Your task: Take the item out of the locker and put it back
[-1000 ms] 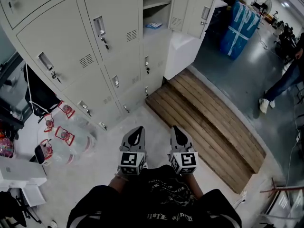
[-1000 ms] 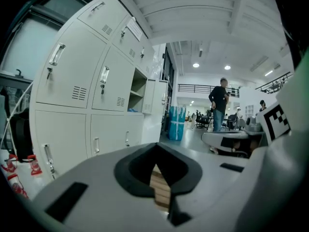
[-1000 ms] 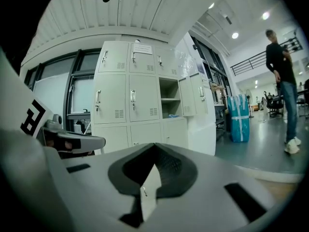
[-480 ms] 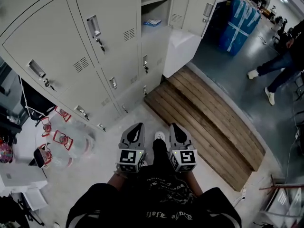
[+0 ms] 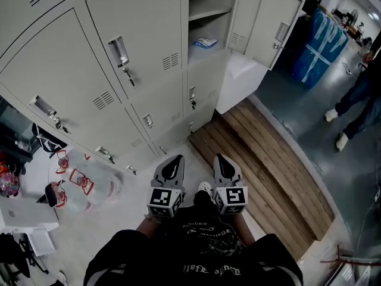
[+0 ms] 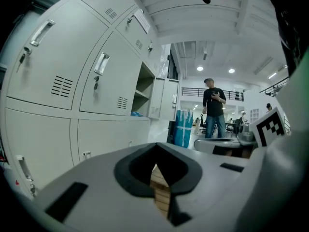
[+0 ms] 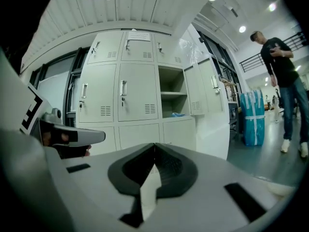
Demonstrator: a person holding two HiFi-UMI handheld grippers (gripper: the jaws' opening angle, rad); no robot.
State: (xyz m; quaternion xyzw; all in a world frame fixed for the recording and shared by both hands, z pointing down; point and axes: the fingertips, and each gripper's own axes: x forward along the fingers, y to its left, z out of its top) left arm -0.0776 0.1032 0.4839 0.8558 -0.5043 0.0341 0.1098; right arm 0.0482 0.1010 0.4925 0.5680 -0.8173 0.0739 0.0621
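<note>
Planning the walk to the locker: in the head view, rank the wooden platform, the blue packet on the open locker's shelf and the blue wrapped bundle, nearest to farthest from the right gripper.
1. Wooden platform, on the floor just right of the right gripper.
2. Blue packet, ahead, on a shelf of the open locker.
3. Blue wrapped bundle, far right, beyond the locker door.

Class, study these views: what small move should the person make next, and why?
Probably step closer and raise the right gripper toward the open locker. The blue item lies on its lower shelf, well ahead, while the right gripper and the left gripper hang low by the body, both shut and empty.
</note>
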